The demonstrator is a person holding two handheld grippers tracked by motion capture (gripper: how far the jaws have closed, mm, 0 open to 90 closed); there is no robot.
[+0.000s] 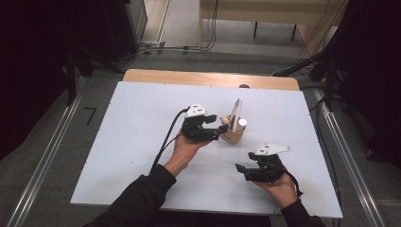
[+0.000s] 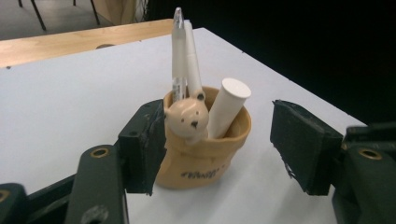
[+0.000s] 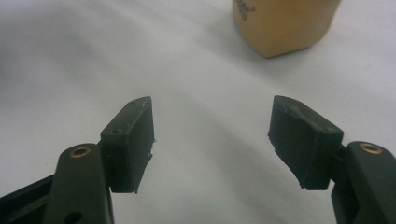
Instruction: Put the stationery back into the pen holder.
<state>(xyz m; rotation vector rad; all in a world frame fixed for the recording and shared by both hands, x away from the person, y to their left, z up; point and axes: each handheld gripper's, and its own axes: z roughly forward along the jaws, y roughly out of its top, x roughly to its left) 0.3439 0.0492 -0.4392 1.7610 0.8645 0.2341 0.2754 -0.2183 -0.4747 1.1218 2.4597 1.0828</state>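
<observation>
White tabletop [image 1: 142,142]: bear cup [image 2: 203,144] already holds 2 pens [image 2: 184,51] and 1 stick [image 2: 226,107]; left gripper [image 2: 215,144] and right gripper [image 3: 212,140] fingers spread, gripping nothing; little seems left.

The pot [image 1: 233,132] is set near the middle of the table [image 1: 132,123]. Two pens [image 2: 183,51] and a cylinder [image 2: 227,106] are stood in it. The left gripper [image 1: 218,130] is placed just left of the pot, and the right gripper [image 1: 242,171] is kept nearer the front edge, to the pot's right.
</observation>
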